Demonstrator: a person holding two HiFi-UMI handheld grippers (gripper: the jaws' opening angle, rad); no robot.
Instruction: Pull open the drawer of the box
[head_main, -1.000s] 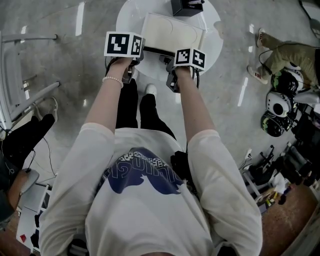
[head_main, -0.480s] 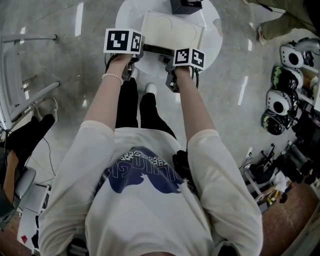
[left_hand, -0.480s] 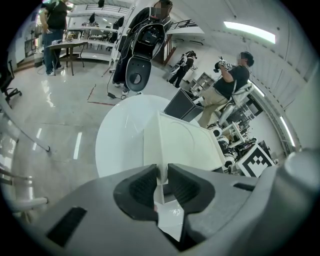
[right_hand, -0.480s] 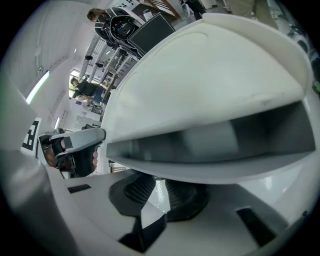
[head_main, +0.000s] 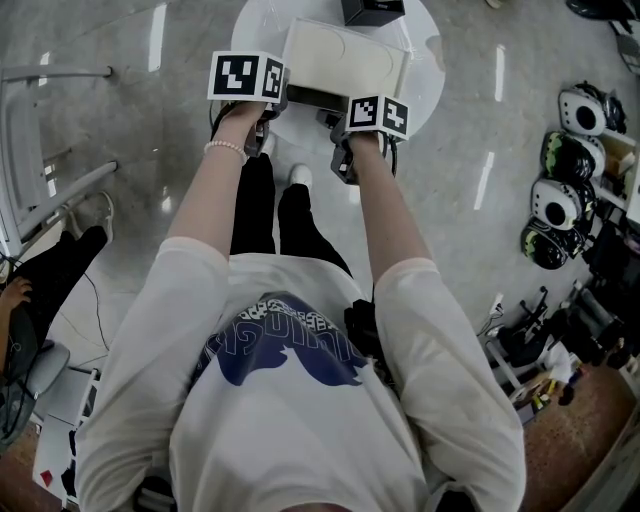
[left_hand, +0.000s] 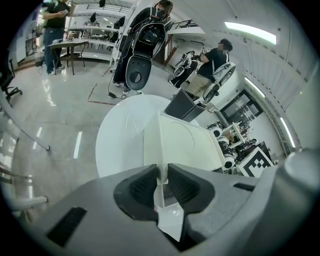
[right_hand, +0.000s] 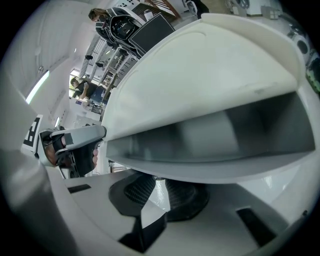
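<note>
Step in hand: the pull stroke. Both grips are set, and the drawer appears partly out of the shell.

1. Left gripper (left_hand: 161, 182): the jaws are closed on a thin white edge at the near-left corner of the box (head_main: 345, 55). The pads press on both sides of this edge. Whether the edge belongs to the shell or to the drawer front cannot be told. The likely function is to brace the box against the pull.
2. Box: it lies on the round white table (head_main: 245, 40), between the middle and the near edge. A black case (head_main: 372, 10) stands just behind it at the far edge.
3. Drawer (right_hand: 225, 172): it faces the near edge of the table. The right gripper view shows a grey cavity between the box top and the white front lip.
4. Right gripper (right_hand: 159, 187): the jaws are clamped on the front lip of the drawer, right of its middle.

Next move, as judged: draw the right gripper straight back toward the near edge, in line with the drawer travel. Keep the left grip firm so that the box does not slide. A skewed pull could jam the drawer or lift the lip out of the pads.

Pose: both arms reach forward, roughly parallel. The left hand (head_main: 235, 130), with a bead bracelet (head_main: 225, 157) at the wrist, and the right hand (head_main: 365, 150) tilt their grippers steeply down onto the box
</note>
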